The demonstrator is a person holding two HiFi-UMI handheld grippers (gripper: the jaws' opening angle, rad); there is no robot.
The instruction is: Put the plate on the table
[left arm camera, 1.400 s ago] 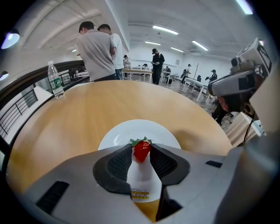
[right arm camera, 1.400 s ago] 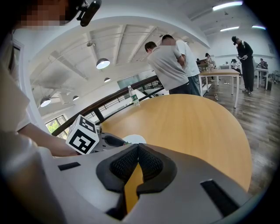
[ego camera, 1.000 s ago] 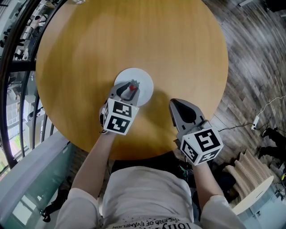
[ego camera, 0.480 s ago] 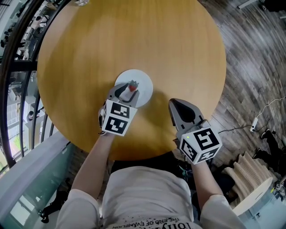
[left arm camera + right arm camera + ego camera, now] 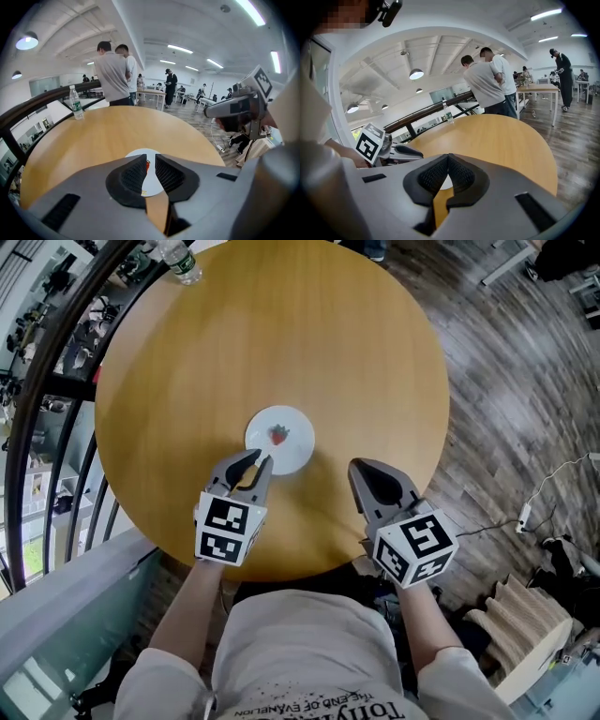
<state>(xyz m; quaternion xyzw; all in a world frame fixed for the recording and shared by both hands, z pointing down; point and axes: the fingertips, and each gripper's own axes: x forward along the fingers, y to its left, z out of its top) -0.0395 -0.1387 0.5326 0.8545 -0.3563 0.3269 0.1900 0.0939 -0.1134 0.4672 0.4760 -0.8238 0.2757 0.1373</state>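
Observation:
A small white plate (image 5: 279, 439) with a red mark at its centre lies flat on the round wooden table (image 5: 328, 343). My left gripper (image 5: 255, 462) sits just short of the plate's near edge, apart from it. Its jaws are closing, a narrow gap is left, and nothing is between them. In the left gripper view the plate (image 5: 140, 153) shows beyond the left gripper (image 5: 151, 161). My right gripper (image 5: 362, 470) hovers over the table's near right part, shut and empty. In the right gripper view the right gripper (image 5: 448, 160) has its pads together.
A clear water bottle (image 5: 180, 263) stands at the table's far left edge, beside a dark railing (image 5: 47, 362). Two people (image 5: 115, 70) stand beyond the table's far side. Wooden floor (image 5: 525, 381) lies to the right, with a cable and corrugated cardboard (image 5: 520, 601).
The left gripper has let go of the plate and drawn back toward me; its jaws no longer cover the plate. The plate lies bare on the table. The right gripper has hardly moved.

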